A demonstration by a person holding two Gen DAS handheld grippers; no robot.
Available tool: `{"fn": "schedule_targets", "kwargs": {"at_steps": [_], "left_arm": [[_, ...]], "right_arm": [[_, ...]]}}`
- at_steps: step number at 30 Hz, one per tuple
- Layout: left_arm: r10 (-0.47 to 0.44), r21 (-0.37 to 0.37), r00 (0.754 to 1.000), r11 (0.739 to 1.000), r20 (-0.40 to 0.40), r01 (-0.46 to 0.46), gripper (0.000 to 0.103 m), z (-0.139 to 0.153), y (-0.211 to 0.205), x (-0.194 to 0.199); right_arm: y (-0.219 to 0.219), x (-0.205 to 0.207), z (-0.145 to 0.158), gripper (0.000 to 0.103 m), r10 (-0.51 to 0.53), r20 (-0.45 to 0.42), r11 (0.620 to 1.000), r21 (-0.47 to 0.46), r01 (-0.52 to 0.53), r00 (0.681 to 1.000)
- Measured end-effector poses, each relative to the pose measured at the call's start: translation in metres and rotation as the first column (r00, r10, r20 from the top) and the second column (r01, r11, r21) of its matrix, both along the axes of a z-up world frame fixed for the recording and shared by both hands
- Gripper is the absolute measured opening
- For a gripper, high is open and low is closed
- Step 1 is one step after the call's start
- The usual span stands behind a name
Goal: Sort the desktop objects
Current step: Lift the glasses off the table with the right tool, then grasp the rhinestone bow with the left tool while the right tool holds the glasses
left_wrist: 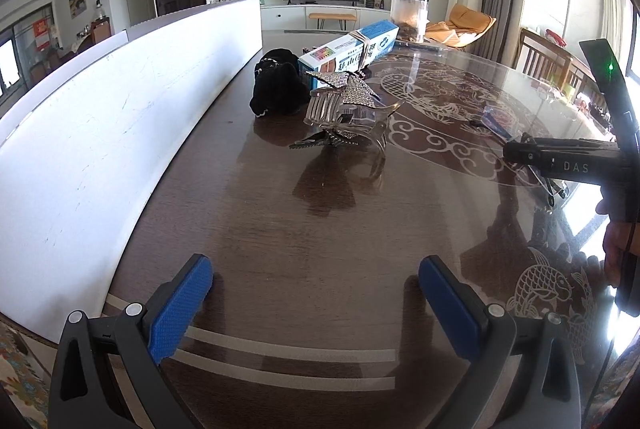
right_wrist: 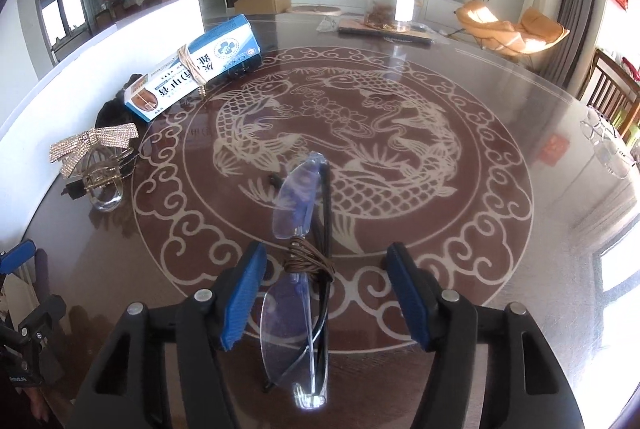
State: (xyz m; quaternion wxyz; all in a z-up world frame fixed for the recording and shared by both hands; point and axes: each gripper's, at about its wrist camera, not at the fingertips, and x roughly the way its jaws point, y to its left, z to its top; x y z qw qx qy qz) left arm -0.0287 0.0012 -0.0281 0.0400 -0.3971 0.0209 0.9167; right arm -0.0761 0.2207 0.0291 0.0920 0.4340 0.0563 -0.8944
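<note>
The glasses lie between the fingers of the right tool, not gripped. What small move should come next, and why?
Probably draw the right tool straight back, clear of the glasses. Its blue pads stand apart from the folded frame, which seems to rest on the glass tabletop, so the glasses look set down. Other items wait by the white board: hair clip, box.

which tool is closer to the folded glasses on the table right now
Right. The right tool straddles the folded glasses, which lie between its open pads without being gripped. The left tool hovers open over bare table, off to the side nearer the hair clip.
</note>
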Motion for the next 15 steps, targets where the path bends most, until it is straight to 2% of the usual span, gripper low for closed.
{"fn": "schedule_targets", "kwargs": {"at_steps": [4,7,12,15], "left_arm": [[-0.033,0.001,0.999,0.999,0.04,0.033,0.103,0.001,-0.001,-0.005],[-0.046,-0.004,0.994,0.999,0.096,0.047,0.103,0.003,0.003,-0.016],[-0.132,-0.002,0.98,0.991,0.148,0.134,0.103,0.004,0.016,-0.043],[-0.127,0.045,0.983,0.992,0.131,0.122,0.103,0.012,0.014,-0.066]], "right_arm": [[0.001,-0.001,-0.001,0.078,-0.007,0.009,1.0,0.002,0.007,1.0],[0.003,-0.004,-0.001,0.083,-0.011,0.02,1.0,-0.01,0.011,1.0],[0.0,-0.002,-0.002,0.083,0.015,0.019,1.0,-0.009,-0.015,1.0],[0.0,-0.002,-0.002,0.083,0.015,0.019,1.0,-0.009,-0.015,1.0]]}}
